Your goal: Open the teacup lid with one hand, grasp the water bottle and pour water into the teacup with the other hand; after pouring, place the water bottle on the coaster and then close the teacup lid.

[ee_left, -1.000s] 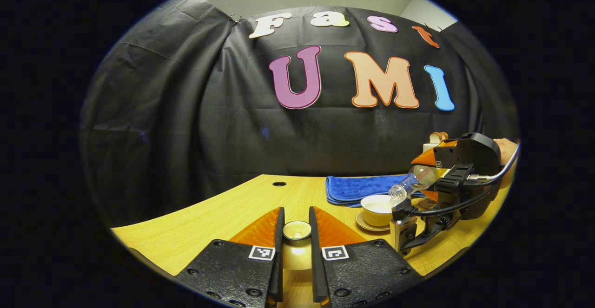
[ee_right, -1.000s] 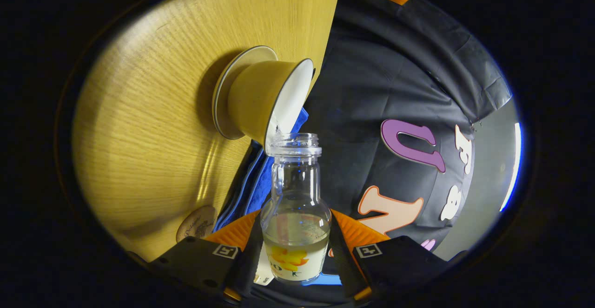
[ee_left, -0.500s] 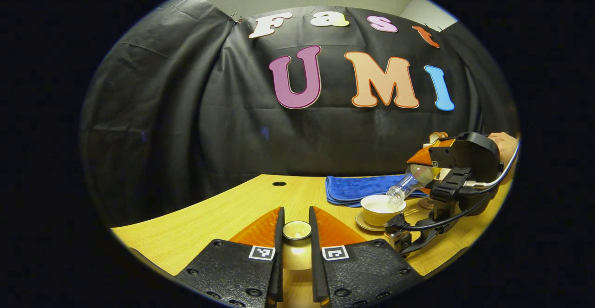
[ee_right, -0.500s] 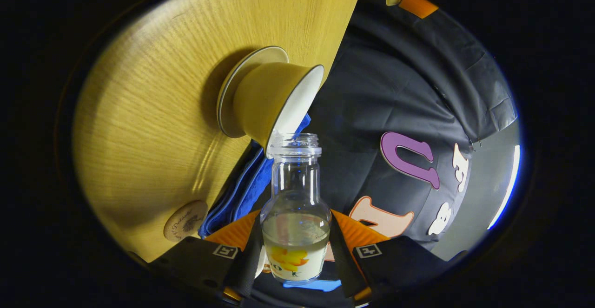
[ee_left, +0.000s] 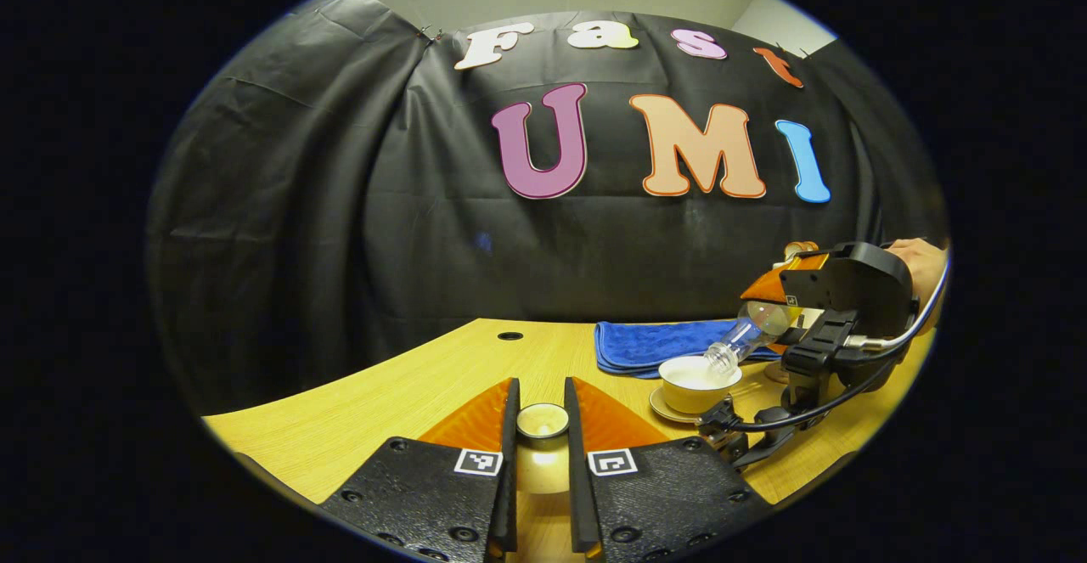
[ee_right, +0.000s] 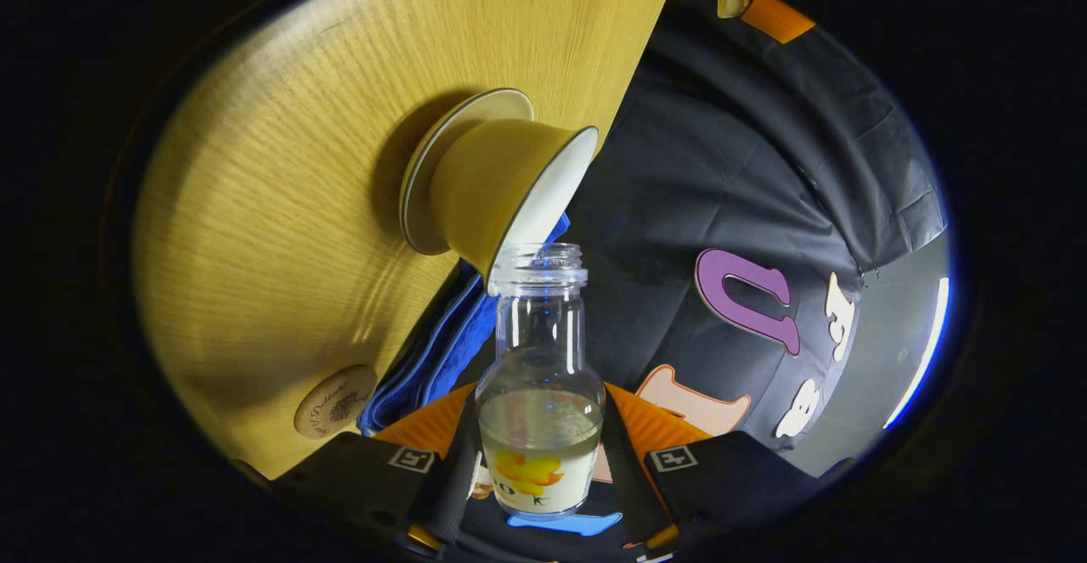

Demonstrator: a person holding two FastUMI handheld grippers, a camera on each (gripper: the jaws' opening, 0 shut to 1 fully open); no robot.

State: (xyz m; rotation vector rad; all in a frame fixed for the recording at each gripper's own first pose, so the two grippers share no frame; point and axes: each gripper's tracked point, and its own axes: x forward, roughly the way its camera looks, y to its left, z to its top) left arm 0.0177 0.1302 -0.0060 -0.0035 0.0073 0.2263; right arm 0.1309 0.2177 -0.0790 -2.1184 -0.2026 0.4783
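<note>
The right claw (ee_right: 539, 470) is clamped on the clear water bottle (ee_right: 539, 393), tipped so its uncapped mouth sits at the rim of the yellow, white-lined teacup (ee_right: 501, 189) on its saucer (ee_right: 425, 172). Pale liquid fills the bottle's lower body. The left claw (ee_left: 541, 427) grips the small round teacup lid (ee_left: 542, 421) above the wooden surface (ee_left: 382, 402). A round coaster (ee_right: 334, 400) lies beside a folded blue cloth (ee_right: 442, 351).

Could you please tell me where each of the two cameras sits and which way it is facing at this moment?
Left gripper view: rides the left gripper, held level, facing the booth wall across the table; its fingers hold the teacup lid.
Right gripper view: rides the right gripper, rolled sideways, looking along the tilted water bottle into the teacup.
Shared: teacup, bottle, blue towel; the left view also shows the right gripper and a hand.
</note>
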